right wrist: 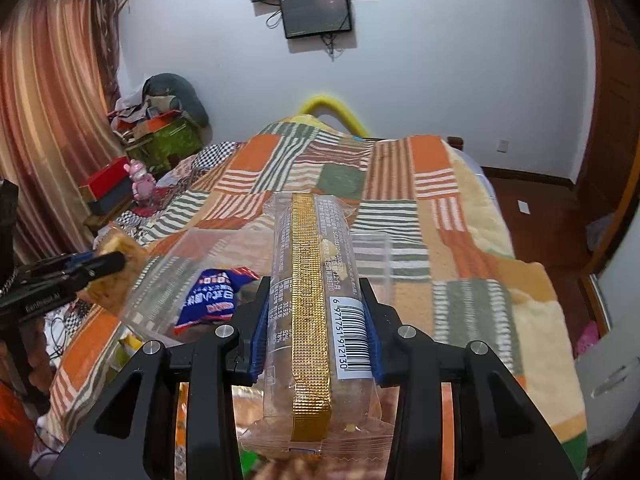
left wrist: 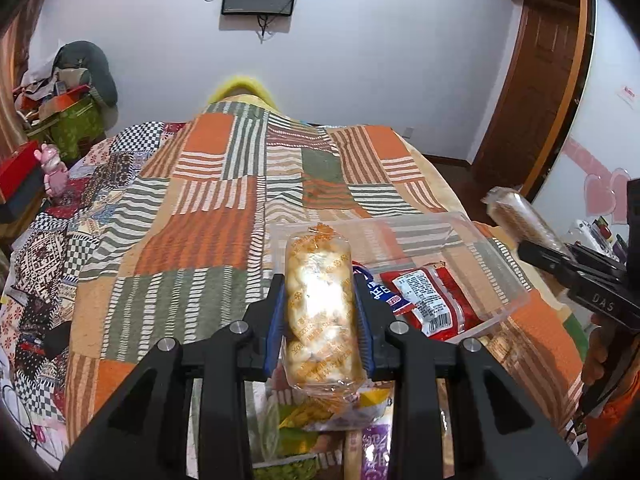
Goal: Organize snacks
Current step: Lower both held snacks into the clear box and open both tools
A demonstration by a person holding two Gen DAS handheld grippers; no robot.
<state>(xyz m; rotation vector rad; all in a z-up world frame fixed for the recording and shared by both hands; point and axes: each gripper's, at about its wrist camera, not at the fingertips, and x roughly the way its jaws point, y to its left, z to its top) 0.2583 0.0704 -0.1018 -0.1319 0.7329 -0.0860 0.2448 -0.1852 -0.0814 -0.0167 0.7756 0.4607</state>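
Observation:
My left gripper (left wrist: 319, 280) is shut on a clear orange-printed pack of round crackers (left wrist: 318, 312), held above the bed just left of a clear plastic bin (left wrist: 500, 256). The bin holds a red snack packet (left wrist: 434, 304) and a blue packet (left wrist: 380, 292). My right gripper (right wrist: 316, 284) is shut on a clear biscuit roll with a gold strip and barcode (right wrist: 310, 300), held over the near side of the bin (right wrist: 168, 276). The blue packet (right wrist: 212, 296) shows inside it. Each gripper appears in the other's view, at the right edge (left wrist: 536, 252) and left edge (right wrist: 116, 260).
The bin rests on a bed with an orange, green and white patchwork blanket (left wrist: 224, 208). More snack packs (left wrist: 320, 432) lie below my left gripper. A cluttered side table with a pink figure (right wrist: 140, 180) stands left of the bed. A wooden door (left wrist: 536, 92) is at right.

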